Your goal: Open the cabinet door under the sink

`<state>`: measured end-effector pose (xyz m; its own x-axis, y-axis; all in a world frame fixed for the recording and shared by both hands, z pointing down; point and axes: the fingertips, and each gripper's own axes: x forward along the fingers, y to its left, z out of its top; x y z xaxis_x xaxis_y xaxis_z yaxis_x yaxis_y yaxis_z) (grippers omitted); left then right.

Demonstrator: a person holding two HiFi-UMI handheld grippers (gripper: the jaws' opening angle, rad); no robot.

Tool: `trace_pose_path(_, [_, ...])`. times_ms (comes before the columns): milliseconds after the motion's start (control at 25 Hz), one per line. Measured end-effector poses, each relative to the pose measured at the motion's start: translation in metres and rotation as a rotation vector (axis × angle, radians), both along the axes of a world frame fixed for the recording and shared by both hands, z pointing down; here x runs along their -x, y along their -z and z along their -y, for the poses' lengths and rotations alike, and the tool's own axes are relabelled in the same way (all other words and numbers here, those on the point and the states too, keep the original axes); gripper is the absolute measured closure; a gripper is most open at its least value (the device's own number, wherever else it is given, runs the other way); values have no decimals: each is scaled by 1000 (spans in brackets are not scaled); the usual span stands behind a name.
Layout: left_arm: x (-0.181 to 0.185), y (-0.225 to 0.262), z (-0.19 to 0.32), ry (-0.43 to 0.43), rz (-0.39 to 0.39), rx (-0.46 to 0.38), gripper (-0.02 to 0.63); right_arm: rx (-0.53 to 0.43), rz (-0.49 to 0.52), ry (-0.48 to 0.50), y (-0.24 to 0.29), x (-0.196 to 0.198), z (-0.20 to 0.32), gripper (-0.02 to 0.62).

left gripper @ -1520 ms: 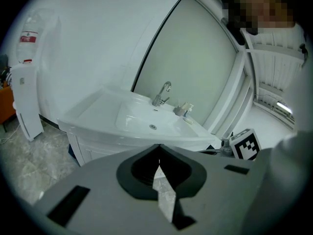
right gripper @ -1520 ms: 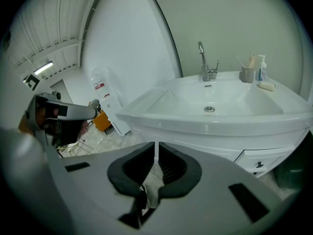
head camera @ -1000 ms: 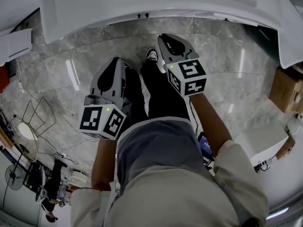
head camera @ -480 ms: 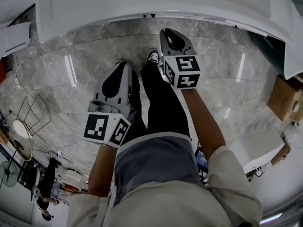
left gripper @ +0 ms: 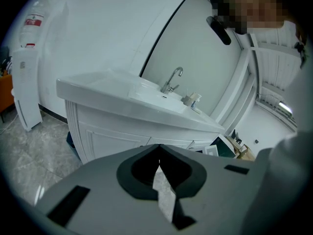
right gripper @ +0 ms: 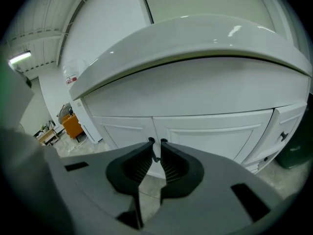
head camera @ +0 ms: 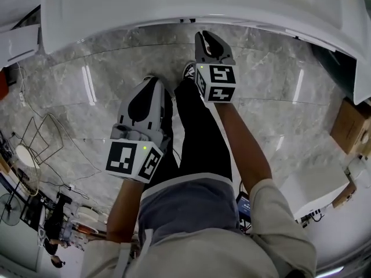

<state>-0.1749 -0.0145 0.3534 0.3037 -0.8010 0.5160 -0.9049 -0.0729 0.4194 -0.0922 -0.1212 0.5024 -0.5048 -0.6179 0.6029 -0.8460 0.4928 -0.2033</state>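
The white sink counter [head camera: 174, 4] runs across the top of the head view. Beneath it are two white cabinet doors, the left door [right gripper: 128, 129] and the right door [right gripper: 215, 131], both closed and meeting at a centre seam. My right gripper [right gripper: 156, 141] [head camera: 207, 38] points at that seam, its jaws a narrow gap apart. A small dark handle [right gripper: 156, 159] shows in the gap; I cannot tell whether it is touched. My left gripper [head camera: 152, 81] [left gripper: 158, 146] hangs lower and further back, shut on nothing. It looks at the sink's faucet [left gripper: 172, 80] from the side.
The person's legs [head camera: 197, 126] stand on marble floor between the grippers. A cardboard box [head camera: 348, 120] and a white box [head camera: 316, 187] lie at the right, and a wire frame [head camera: 35, 143] with cables at the left. A green bin [right gripper: 296, 153] sits right of the cabinet.
The right gripper has moved forward toward the cabinet front and turned more upright. The left gripper has shifted only slightly.
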Motion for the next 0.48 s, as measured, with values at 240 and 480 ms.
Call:
trace_pose_path(240, [-6, -15, 1, 0, -25, 13, 607, -35, 5, -1, -15, 8, 9, 543])
trace_pose_path(480, [-16, -28, -9, -35, -33, 34, 607, -30, -44, -33, -47, 10, 16, 520])
